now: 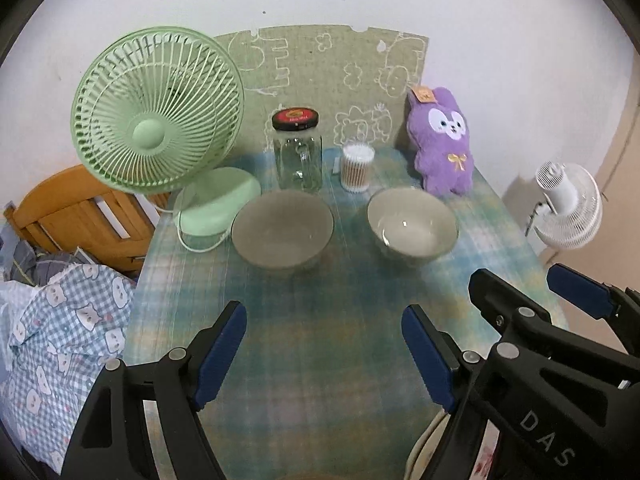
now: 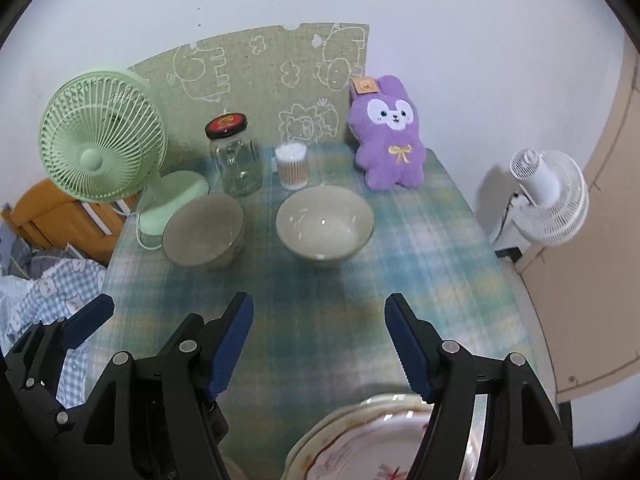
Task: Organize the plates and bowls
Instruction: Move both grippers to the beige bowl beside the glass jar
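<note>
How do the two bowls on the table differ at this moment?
The left bowl looks matte and greyish inside, while the right bowl is paler and glossy, with bright glints. The left bowl sits close by the green fan base; the right bowl sits in front of the cotton swab tub. They share a similar rounded shape, both stand upright and empty on the checked tablecloth, apart from each other.

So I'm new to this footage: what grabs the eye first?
The green fan at the table's back left and the purple plush rabbit at back right. Between them, nearer the camera, two grey bowls sit side by side on the plaid tablecloth.
</note>
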The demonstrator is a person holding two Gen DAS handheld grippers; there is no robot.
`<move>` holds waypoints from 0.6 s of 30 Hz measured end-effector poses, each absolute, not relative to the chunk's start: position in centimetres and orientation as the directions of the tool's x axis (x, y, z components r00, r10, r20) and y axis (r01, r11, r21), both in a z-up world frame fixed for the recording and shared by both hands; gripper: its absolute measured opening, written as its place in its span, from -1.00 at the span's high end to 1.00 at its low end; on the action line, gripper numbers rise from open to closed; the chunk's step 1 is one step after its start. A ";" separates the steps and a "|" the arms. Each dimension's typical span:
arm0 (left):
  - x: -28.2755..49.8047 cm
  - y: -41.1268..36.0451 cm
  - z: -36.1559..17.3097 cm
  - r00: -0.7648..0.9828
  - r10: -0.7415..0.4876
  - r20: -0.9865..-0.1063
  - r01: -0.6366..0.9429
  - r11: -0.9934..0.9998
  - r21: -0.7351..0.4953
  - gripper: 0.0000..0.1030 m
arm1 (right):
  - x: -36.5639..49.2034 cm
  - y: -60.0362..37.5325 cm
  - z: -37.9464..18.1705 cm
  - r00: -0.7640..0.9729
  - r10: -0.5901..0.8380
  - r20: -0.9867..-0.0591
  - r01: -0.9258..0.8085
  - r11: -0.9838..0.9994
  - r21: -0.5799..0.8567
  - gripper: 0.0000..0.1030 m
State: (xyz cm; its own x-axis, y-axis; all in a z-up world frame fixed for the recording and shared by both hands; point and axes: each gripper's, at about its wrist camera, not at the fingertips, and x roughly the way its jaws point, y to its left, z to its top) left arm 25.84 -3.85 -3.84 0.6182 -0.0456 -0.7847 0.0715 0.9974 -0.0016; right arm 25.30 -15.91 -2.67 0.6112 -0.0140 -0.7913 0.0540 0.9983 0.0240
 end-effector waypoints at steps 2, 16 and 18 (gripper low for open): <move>26.7 -4.8 -3.5 0.629 -0.019 -0.777 0.050 0.999 0.017 -0.58 | 26.5 -16.8 -2.6 0.609 0.013 -0.793 0.035 0.998 0.044 -0.39; 34.1 -9.6 -5.0 0.629 0.026 -0.777 -0.030 1.000 0.009 -0.58 | 35.5 -21.8 -3.6 0.613 0.039 -0.789 -0.018 0.999 0.036 -0.39; 35.2 -10.2 -5.4 0.625 0.024 -0.780 -0.036 0.999 0.002 -0.57 | 36.7 -22.2 -4.0 0.611 0.039 -0.791 -0.017 0.999 0.036 -0.39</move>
State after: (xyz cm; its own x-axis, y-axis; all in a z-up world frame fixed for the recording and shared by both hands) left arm 35.17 -10.16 -5.40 0.6249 0.0240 -0.7803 -0.0363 0.9993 0.0017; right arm 36.71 -22.24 -3.99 0.6111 0.0392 -0.7906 -0.0174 0.9992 0.0362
